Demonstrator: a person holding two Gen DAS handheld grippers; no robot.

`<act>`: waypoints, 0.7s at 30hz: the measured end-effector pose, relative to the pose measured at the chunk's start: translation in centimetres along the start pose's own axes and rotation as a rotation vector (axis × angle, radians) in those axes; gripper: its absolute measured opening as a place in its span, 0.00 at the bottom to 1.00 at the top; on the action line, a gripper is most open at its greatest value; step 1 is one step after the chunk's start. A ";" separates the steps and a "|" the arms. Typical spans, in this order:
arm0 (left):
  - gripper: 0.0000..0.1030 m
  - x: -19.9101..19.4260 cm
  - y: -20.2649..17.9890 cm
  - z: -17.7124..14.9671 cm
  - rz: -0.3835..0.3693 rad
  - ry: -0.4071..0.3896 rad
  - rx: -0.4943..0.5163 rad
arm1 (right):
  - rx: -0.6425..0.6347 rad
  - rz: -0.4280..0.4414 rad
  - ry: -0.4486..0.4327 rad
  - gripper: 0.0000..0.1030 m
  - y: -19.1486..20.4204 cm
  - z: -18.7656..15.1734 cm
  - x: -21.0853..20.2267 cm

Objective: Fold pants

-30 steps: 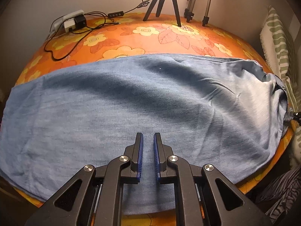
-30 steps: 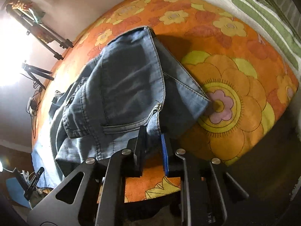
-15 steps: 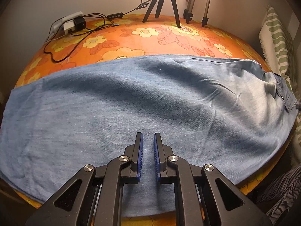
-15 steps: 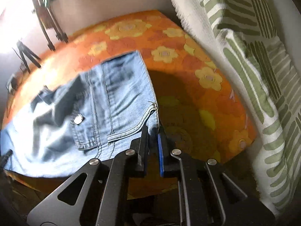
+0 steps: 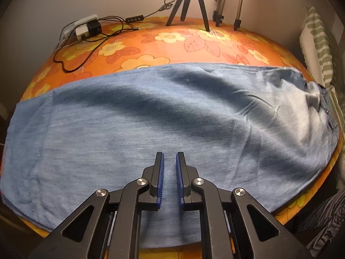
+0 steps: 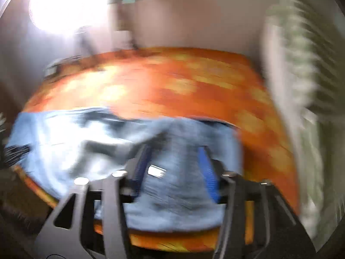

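From the left wrist, the pants (image 5: 172,129) lie spread flat across the orange flowered cloth (image 5: 163,43), waistband out at three o'clock. The left gripper (image 5: 170,161) hangs over them at six o'clock, jaws nearly closed, gripping nothing.

The right wrist's view is badly blurred. The right gripper (image 6: 174,157) has just been opening; its jaws stand well apart over the denim, pads not pressing it.
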State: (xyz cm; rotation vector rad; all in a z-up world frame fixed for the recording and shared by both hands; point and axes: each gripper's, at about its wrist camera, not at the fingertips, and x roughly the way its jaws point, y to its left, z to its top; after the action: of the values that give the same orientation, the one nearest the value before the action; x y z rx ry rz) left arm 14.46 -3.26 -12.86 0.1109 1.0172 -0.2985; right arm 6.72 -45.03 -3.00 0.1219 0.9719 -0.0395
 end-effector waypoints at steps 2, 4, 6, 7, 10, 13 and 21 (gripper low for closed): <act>0.10 0.0 -0.2 0.0 0.011 -0.003 0.012 | -0.080 0.081 0.019 0.53 3.0 1.6 2.4; 0.10 0.1 -0.4 0.0 0.019 -0.009 0.025 | -0.143 0.112 0.041 0.53 5.3 2.7 4.7; 0.10 0.1 -0.3 0.0 0.018 -0.010 0.025 | -0.196 0.146 0.090 0.53 7.3 3.7 7.8; 0.10 0.1 -0.3 0.0 0.016 -0.010 0.024 | -0.213 0.149 0.106 0.53 8.1 3.8 8.7; 0.10 0.1 -0.3 0.0 0.005 -0.010 0.019 | -0.253 0.140 0.141 0.53 9.1 4.7 11.6; 0.10 0.2 -0.2 0.0 0.000 -0.011 0.019 | -0.240 0.140 0.170 0.24 8.7 5.4 13.3; 0.10 0.1 -0.2 0.0 0.003 -0.019 0.023 | -0.261 0.056 0.140 0.05 7.5 8.4 15.5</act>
State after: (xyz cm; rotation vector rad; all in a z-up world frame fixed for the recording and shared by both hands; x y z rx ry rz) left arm 14.43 -3.43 -12.94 0.1299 0.9948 -0.3083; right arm 22.99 -38.23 -10.49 -0.0898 1.1044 0.1489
